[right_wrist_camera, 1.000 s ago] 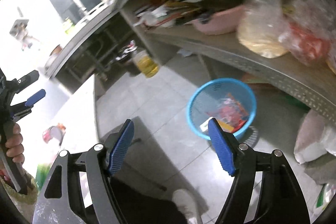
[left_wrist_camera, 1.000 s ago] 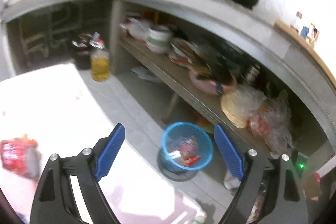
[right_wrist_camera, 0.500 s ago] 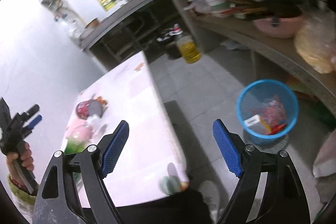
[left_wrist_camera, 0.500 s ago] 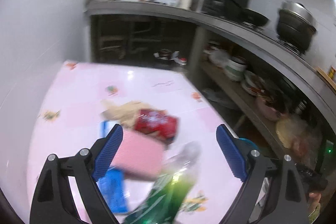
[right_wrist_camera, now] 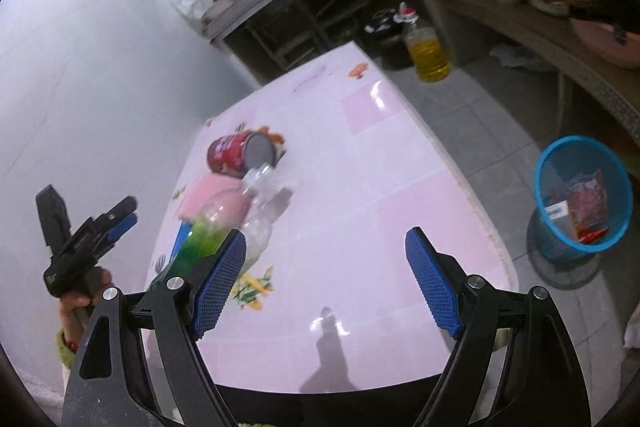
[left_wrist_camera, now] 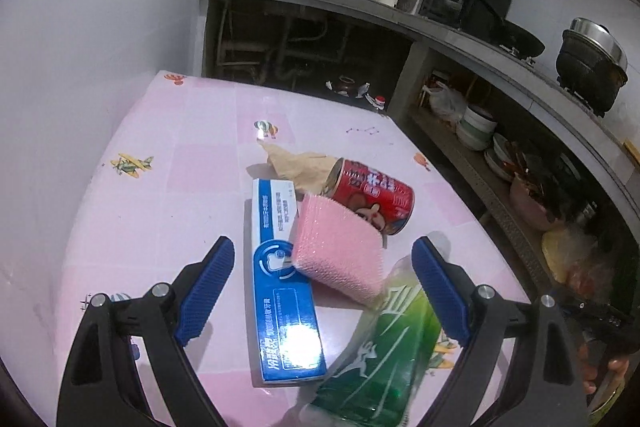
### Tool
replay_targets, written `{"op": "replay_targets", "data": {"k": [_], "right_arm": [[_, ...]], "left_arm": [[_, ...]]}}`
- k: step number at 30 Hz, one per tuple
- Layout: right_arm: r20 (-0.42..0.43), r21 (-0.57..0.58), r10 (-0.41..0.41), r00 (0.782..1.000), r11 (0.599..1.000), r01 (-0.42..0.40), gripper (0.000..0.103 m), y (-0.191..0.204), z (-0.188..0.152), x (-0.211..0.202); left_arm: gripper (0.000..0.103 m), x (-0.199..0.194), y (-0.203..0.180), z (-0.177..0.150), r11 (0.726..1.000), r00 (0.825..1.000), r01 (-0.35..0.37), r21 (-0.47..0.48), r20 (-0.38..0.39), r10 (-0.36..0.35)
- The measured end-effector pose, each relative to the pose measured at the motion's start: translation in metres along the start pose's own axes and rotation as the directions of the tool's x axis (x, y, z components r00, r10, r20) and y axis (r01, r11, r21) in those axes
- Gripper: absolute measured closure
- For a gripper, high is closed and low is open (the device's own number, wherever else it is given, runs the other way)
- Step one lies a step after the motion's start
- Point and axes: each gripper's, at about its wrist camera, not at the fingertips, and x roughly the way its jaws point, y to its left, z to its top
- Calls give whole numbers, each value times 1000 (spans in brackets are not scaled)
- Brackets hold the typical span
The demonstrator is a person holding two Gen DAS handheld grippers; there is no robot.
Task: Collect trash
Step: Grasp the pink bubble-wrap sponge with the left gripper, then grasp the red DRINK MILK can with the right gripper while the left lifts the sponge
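Trash lies clustered on the pink worktop (left_wrist_camera: 168,211), toward its near-right part as the left wrist view shows it. Left tongs (left_wrist_camera: 323,291) stand wide apart, gripping nothing, poised above the cluster. Between their blue pads lie a blue and white box (left_wrist_camera: 282,303), flat and lengthwise, and a pink textured pad (left_wrist_camera: 340,259) resting partly on the box. Touching the pad's far side is a red can (left_wrist_camera: 374,197) on its side, open end to the left. A crumpled tan paper (left_wrist_camera: 296,163) lies just beyond the can and box. A plastic bottle with a green label (left_wrist_camera: 384,347) lies at the near right, its upper part against the pink pad and close to the right pad of the tongs. Right tongs (right_wrist_camera: 326,281) are likewise spread wide and empty, over the near edge of the worktop; in that view the bottle sits just behind their left pad, with the can farther off. The left tool appears there at far left, held in a hand (right_wrist_camera: 78,301). A blue mesh bin (right_wrist_camera: 582,195) stands on the tiled floor (right_wrist_camera: 480,131) to the right of the worktop, well apart from the cluster, with some wrappers inside. A bottle of yellow liquid (right_wrist_camera: 428,53) stands on the floor farther away.
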Motion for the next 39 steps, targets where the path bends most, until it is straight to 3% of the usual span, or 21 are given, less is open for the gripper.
{"op": "replay_targets", "data": {"k": [10,16,20,24,26,39], "right_arm": [[-60,-51,13,998,999,-16,25,28,-6,16],[-77,-71,11,997,997,-16,25,39,-8,21],[-88,-77,3,996,997,-10,25,43,-8,24],[-101,-81,-3,995,997,-5,25,47,-8,29],[-104,-85,-3,995,996,-6,25,50,-7,31],[-97,-98,-22,995,995,13,25,56,-4,34]], "left_arm": [[35,42,7,0,999,994,48,1,-98,-47],[45,74,5,0,999,986,-5,53,-166,14],[50,77,1,1,997,987,-2,80,-162,15],[65,77,-6,-2,993,987,3,117,-157,16],[66,76,-7,-3,992,988,-1,127,-150,20],[84,66,2,1,997,995,50,57,-84,-45]]}}
